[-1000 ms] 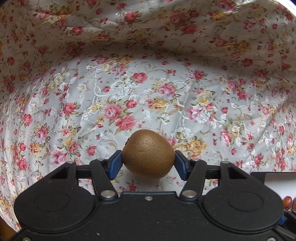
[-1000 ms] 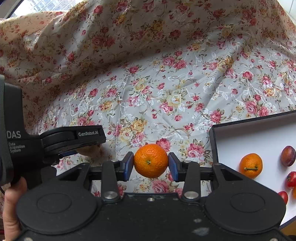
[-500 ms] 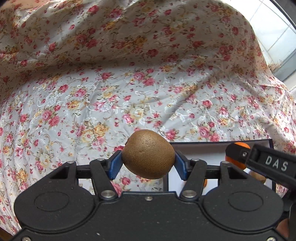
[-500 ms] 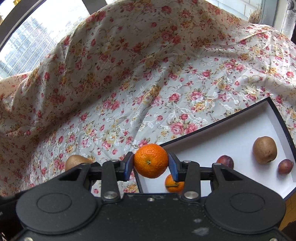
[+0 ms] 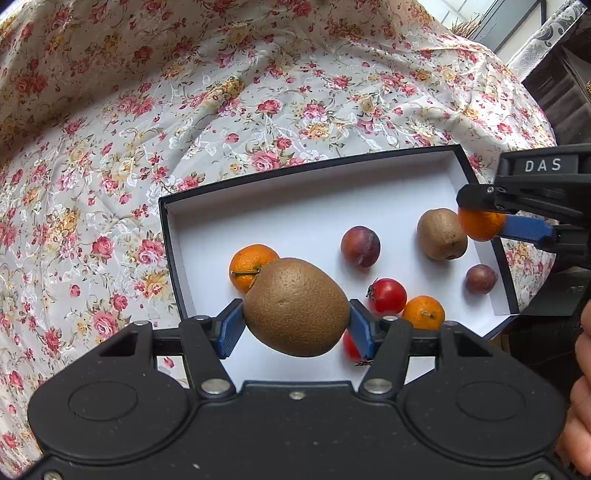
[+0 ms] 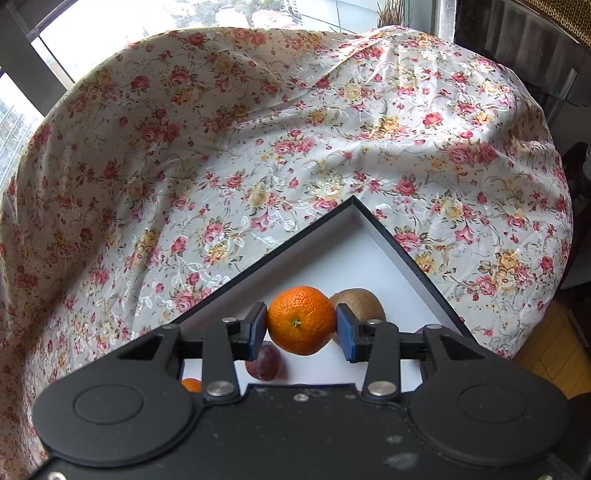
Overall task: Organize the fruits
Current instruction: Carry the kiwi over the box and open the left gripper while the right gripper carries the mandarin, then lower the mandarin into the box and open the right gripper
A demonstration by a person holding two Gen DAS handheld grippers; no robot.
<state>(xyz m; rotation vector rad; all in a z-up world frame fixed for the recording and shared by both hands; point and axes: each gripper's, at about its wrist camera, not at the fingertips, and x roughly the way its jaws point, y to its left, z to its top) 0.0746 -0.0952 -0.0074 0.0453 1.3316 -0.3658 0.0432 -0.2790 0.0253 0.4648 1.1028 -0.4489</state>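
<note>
My left gripper (image 5: 295,325) is shut on a brown kiwi (image 5: 295,310), held above the near left part of a shallow black-rimmed white box (image 5: 303,192). In the box lie a mandarin (image 5: 247,264), a plum (image 5: 360,246), a second kiwi (image 5: 439,234), a red tomato (image 5: 388,295), another mandarin (image 5: 424,312) and a small plum (image 5: 480,279). My right gripper (image 6: 301,325) is shut on a mandarin (image 6: 301,319) over the box's far right corner (image 6: 352,206); in the left wrist view that mandarin (image 5: 480,225) hangs beside the second kiwi.
A flowered cloth (image 5: 184,110) covers the round table all around the box. A window (image 6: 147,22) lies behind the table, dark furniture (image 6: 535,48) and wooden floor (image 6: 554,339) to the right. A hand (image 5: 581,406) shows at the right edge.
Both grippers have swung sideways from over the bare cloth to over the white box, each still carrying its fruit. The box and its fruits have come into full view.
</note>
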